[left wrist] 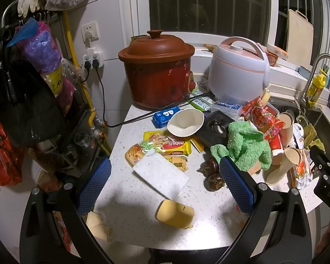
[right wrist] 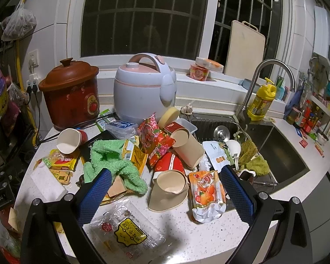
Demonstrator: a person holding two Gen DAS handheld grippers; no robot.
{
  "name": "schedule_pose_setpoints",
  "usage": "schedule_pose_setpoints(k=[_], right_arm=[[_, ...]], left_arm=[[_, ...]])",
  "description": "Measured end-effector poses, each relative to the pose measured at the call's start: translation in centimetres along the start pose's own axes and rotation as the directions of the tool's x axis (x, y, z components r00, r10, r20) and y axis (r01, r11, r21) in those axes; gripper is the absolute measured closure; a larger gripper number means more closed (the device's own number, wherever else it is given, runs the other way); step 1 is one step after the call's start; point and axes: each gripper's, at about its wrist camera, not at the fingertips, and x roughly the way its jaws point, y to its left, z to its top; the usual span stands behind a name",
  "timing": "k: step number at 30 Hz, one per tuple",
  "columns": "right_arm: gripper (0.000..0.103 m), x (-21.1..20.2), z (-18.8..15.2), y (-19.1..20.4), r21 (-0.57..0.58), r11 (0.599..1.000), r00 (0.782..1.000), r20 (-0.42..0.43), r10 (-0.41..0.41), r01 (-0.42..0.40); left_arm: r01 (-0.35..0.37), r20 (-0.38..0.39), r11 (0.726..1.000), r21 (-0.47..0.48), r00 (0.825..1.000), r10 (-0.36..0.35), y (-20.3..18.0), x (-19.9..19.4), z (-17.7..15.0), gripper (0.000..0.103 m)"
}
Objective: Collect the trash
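Observation:
Trash litters the speckled white counter (left wrist: 132,198). In the left wrist view my left gripper (left wrist: 165,171) stands open above a white sponge (left wrist: 161,177), with a yellow sponge (left wrist: 176,213) nearer me and yellow snack wrappers (left wrist: 167,145) beyond. A crushed white paper cup (left wrist: 186,122) lies behind them. In the right wrist view my right gripper (right wrist: 165,178) hangs open over a crushed brown paper cup (right wrist: 169,187). An orange juice pouch (right wrist: 206,193) lies to its right, a clear wrapper (right wrist: 125,233) in front, a green cloth (right wrist: 114,160) to the left.
A brown clay cooker (left wrist: 158,70) and a pale rice cooker (left wrist: 239,68) stand at the back by the window. The sink (right wrist: 275,145) with its tap (right wrist: 266,74) lies to the right. Bags and a rack (left wrist: 33,88) hang at the left, and a power cord (left wrist: 156,110) crosses the counter.

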Motion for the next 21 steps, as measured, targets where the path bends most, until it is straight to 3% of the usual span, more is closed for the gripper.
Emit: schedule_pose_setpoints(k=[21], right_arm=[[0.005, 0.14, -0.23, -0.03, -0.001, 1.0, 1.0, -0.009, 0.011, -0.011]], left_arm=[[0.0, -0.006, 1.0, 0.0, 1.0, 0.0, 0.02, 0.08, -0.05, 0.007]])
